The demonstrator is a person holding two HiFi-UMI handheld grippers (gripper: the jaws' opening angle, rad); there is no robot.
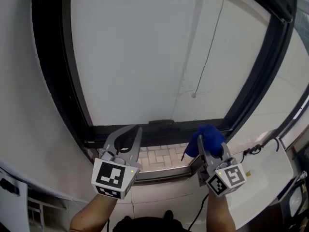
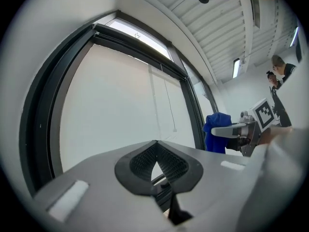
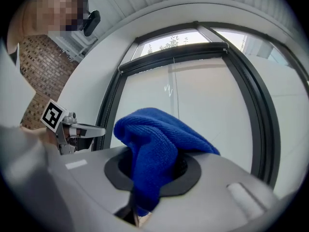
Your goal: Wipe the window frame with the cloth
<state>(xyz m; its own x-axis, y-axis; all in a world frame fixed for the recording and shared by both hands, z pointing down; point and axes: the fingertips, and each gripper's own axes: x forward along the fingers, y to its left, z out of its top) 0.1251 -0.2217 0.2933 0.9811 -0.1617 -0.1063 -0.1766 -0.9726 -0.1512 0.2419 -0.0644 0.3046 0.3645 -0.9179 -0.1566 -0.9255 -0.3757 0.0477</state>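
The black window frame (image 1: 159,129) surrounds a white blind, and its bottom rail lies just beyond both grippers. My right gripper (image 1: 208,148) is shut on a bunched blue cloth (image 1: 205,137), which is held up close to the rail's right part. In the right gripper view the cloth (image 3: 154,146) bulges up from between the jaws and hides their tips, with the frame (image 3: 263,115) behind it. My left gripper (image 1: 136,129) is shut with nothing in it, its tips near the rail's left part. In the left gripper view its pads (image 2: 166,164) meet, and the cloth (image 2: 216,132) shows at right.
A thin blind cord (image 1: 208,47) hangs in front of the pane down to a small end knob (image 1: 193,95). Brick paving (image 1: 161,156) shows below the rail. A white ledge (image 1: 270,175) with a dark cable (image 1: 256,149) lies at right. White wall flanks the frame at left.
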